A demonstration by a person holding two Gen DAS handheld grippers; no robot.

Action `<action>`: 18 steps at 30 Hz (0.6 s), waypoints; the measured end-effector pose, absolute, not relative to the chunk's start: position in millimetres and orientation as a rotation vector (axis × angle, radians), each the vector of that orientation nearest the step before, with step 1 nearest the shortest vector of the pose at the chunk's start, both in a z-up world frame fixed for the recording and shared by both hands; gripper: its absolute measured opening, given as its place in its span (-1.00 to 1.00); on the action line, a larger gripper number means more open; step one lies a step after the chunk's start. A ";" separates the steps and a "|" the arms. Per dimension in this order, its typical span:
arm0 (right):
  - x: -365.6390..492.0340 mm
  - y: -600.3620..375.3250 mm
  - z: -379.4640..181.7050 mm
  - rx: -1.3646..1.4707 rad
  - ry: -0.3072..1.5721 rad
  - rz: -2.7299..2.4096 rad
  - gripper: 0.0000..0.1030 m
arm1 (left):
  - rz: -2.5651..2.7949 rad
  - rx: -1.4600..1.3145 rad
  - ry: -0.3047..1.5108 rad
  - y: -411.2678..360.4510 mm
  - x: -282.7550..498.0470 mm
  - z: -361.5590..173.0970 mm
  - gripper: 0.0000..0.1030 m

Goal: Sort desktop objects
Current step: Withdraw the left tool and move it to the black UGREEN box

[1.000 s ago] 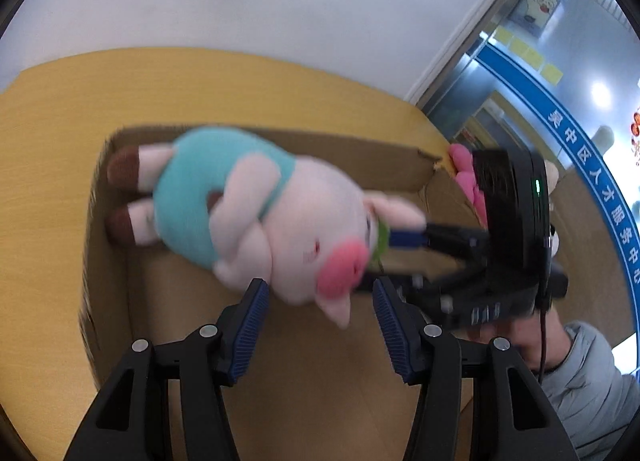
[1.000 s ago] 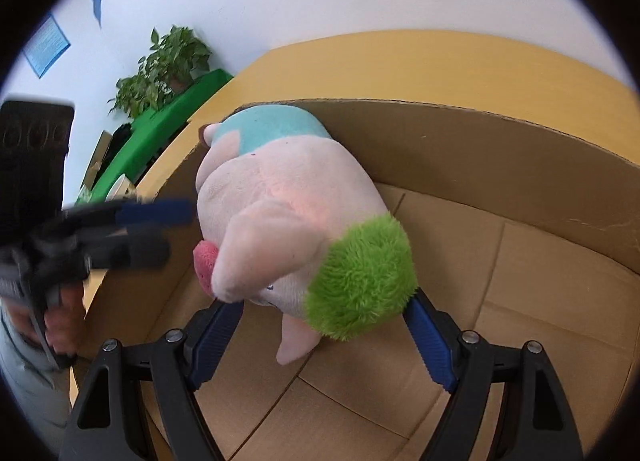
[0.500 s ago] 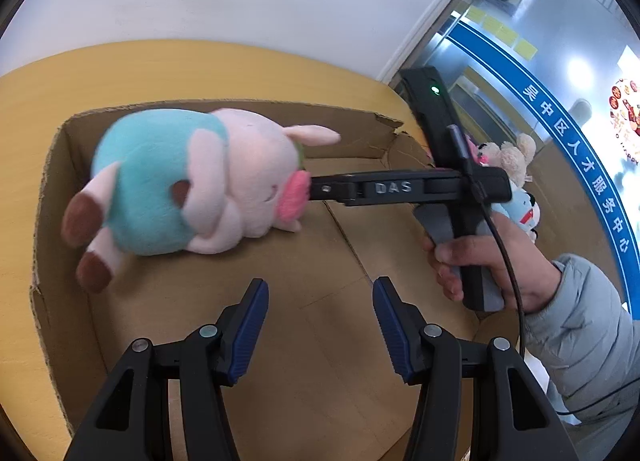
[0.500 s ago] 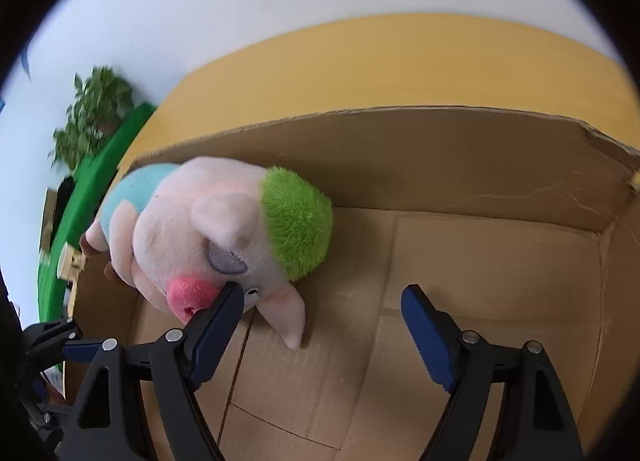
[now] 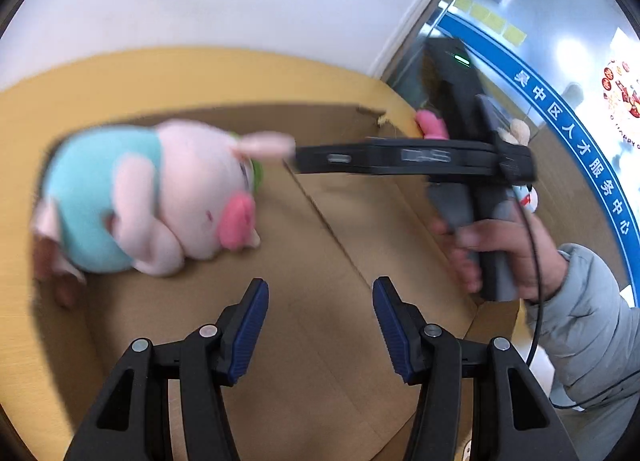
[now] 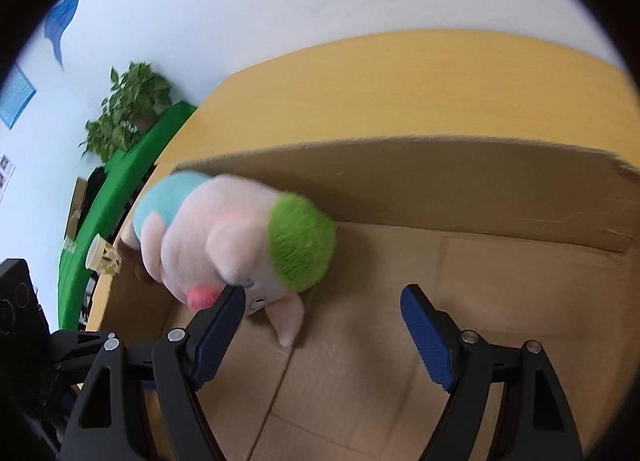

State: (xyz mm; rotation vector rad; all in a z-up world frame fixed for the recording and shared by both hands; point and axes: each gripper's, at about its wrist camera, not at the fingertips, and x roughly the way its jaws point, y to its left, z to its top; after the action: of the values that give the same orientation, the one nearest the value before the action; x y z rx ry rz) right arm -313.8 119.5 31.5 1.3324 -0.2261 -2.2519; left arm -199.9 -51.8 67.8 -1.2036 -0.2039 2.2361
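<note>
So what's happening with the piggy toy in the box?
A person is holding a gripper tool in each hand. The plush pig lies on the floor of the cardboard box, which sits on the yellow table. Neither tool is holding it: the left gripper and the right gripper are both open over the box, with nothing between their fingers.

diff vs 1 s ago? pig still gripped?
No. A second ago the pig hung above the box floor, its head between the right gripper's jaws. Now it lies on its side on the floor, clear of both grippers, and both have drawn back from it. The left gripper was open and empty throughout; box and table unmoved.
</note>
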 end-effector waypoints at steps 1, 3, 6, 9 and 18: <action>-306.2 125.3 43.5 1.313 -0.231 -2.256 0.58 | 2.275 -1.176 -0.177 -53.5 -191.8 79.2 0.06; -279.3 148.4 69.7 1.275 -0.224 -2.262 0.60 | 2.366 -1.135 -0.113 -57.6 -174.1 99.8 0.20; -234.5 179.7 107.5 1.204 -0.175 -2.268 0.61 | 2.517 -1.038 -0.024 -62.8 -135.4 136.3 0.27; -175.1 220.1 149.2 1.115 -0.076 -2.353 0.65 | 2.664 -0.873 0.058 -68.8 -82.9 171.8 0.62; -13.0 266.9 170.6 1.023 0.133 -2.439 0.89 | 2.814 -0.735 0.001 -51.9 36.3 189.2 0.99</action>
State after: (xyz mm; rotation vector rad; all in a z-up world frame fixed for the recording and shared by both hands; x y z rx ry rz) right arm -13.0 266.9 170.6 1.0228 0.1327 -2.4394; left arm 36.3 -51.9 189.2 -0.7351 0.0010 2.8139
